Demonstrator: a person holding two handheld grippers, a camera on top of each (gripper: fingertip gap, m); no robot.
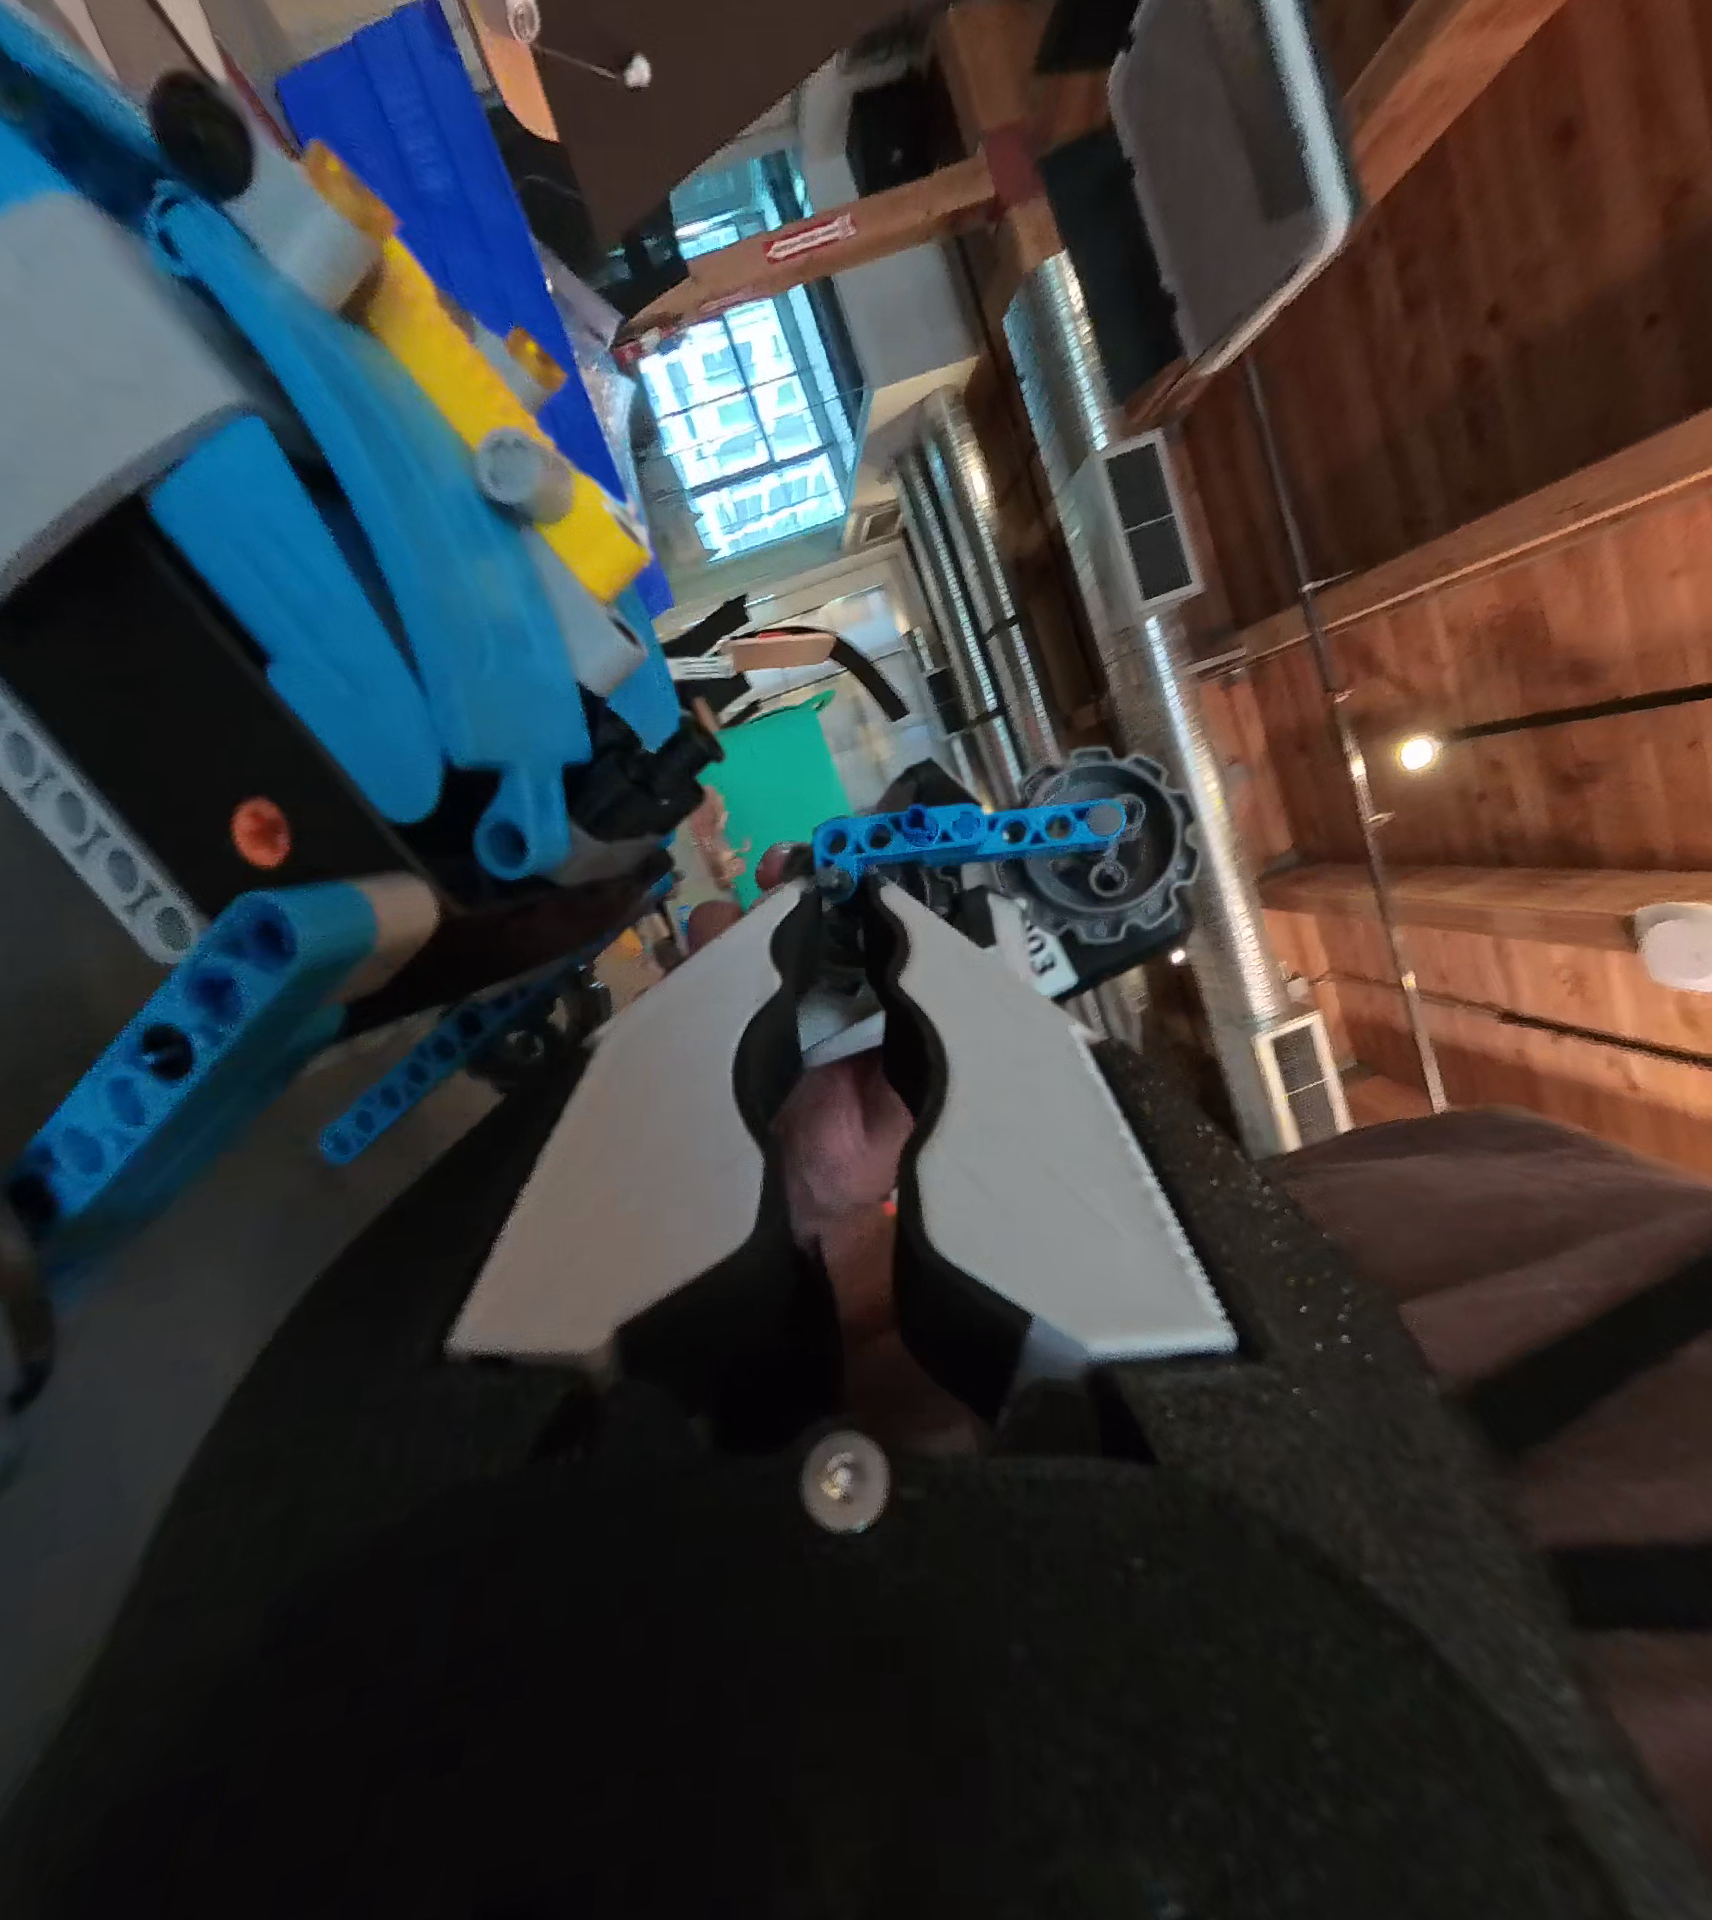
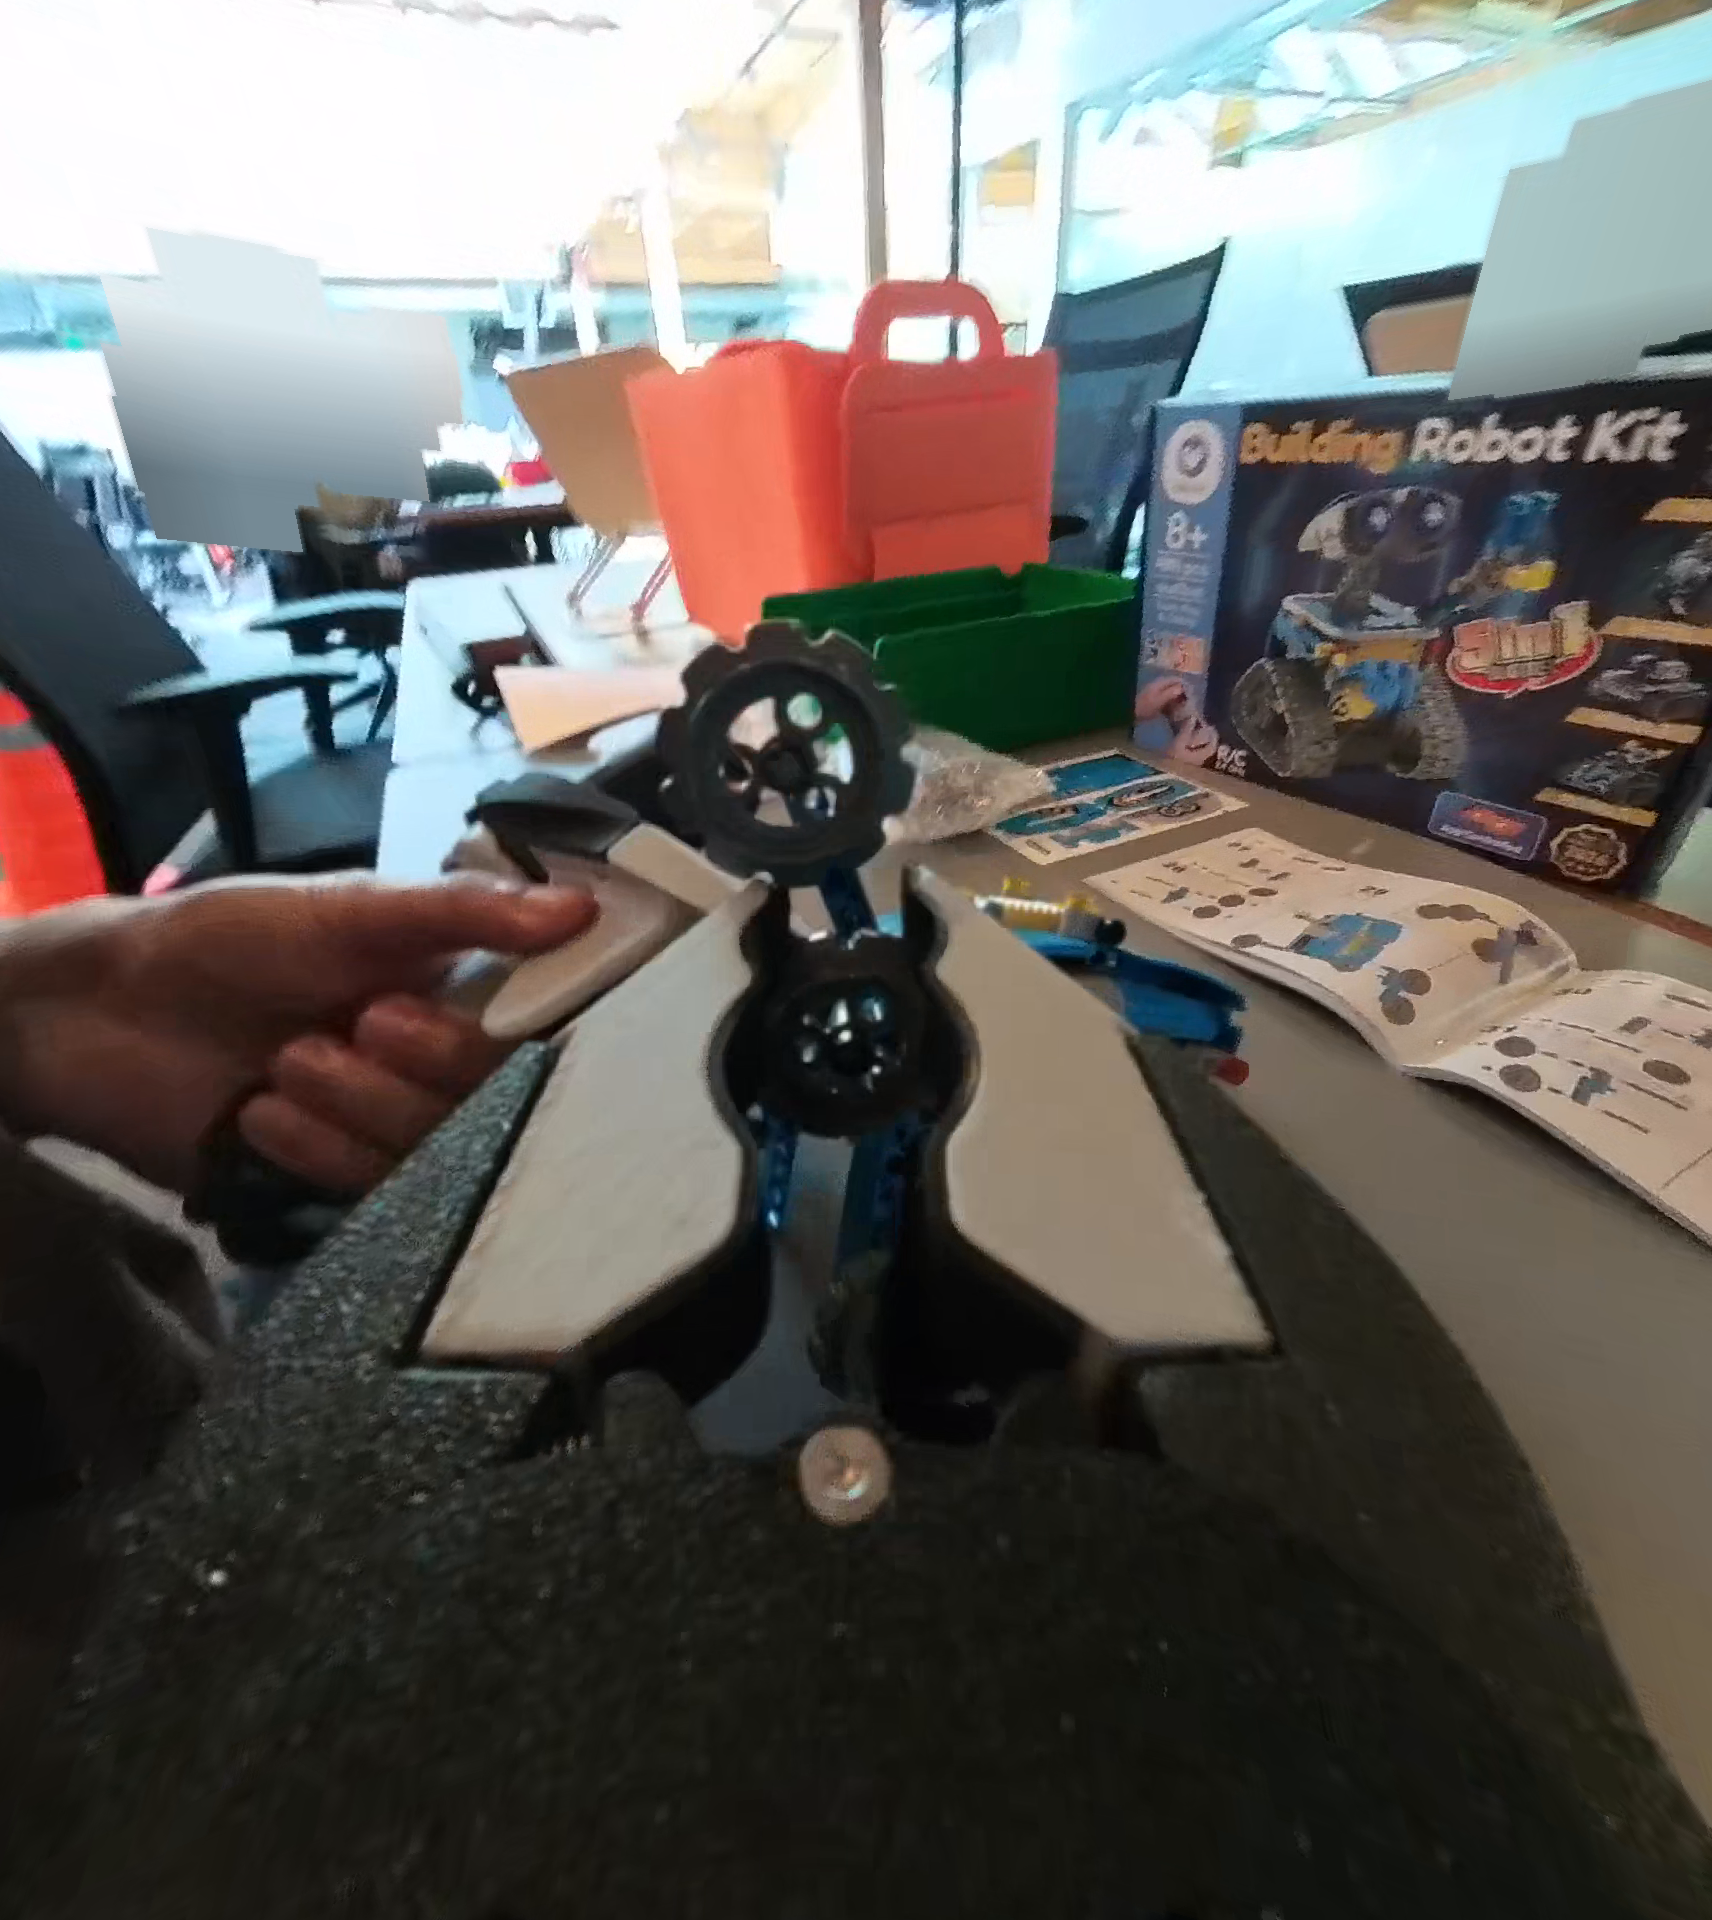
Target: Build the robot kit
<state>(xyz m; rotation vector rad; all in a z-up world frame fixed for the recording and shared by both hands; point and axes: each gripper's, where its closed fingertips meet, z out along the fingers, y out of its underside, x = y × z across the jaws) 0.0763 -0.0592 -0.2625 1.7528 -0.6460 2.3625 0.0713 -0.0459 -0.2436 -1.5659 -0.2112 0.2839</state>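
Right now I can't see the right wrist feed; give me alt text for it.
The right gripper is shut on a blue beam assembly carrying two black toothed wheels. A hand holds the other gripper at left. An open instruction booklet, a kit box and a green bin sit on the table.

This looks like an open-plan office or shared maker space. A long grey table [image 2: 1454,1299] carries a building-kit box [image 2: 1475,623], an open instruction booklet [image 2: 1454,997], a green bin [image 2: 977,655] and an orange bag [image 2: 852,468]. Black office chairs [image 2: 208,686] stand to the left, with an orange traffic cone [image 2: 21,790] near them. Overhead run wooden ceiling beams [image 1: 1558,520] and silver ventilation ducts [image 1: 1132,582], and large windows [image 1: 738,436] light the far end.
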